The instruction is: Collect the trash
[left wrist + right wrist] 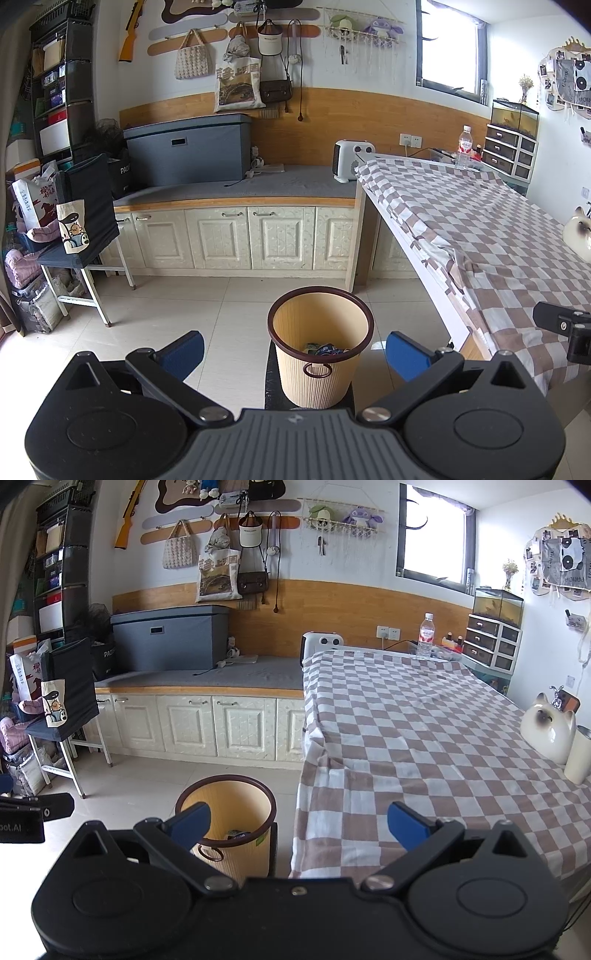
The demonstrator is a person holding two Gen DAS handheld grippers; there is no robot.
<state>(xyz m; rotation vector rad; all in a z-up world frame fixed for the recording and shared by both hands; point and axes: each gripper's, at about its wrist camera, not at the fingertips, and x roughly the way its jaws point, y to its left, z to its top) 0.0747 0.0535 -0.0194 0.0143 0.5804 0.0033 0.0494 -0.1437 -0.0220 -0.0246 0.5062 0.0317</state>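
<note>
A beige ribbed waste bin (317, 365) with a dark brown rim stands on a black stool beside the checkered table. Some trash (325, 349) lies at its bottom. My left gripper (295, 354) is open and empty, its blue pads either side of the bin, just in front of it. In the right wrist view the bin (236, 834) is at lower left with trash (238, 835) inside. My right gripper (299, 827) is open and empty, over the table's near left corner. A plastic water bottle (426, 637) stands at the table's far end.
The table has a brown-and-white checkered cloth (424, 738). A ceramic cat (550, 727) and a white cup (580, 755) stand at its right edge. A low cabinet (236, 206) with a grey storage box (188, 147) lines the far wall. A chair with bags (79, 229) stands left.
</note>
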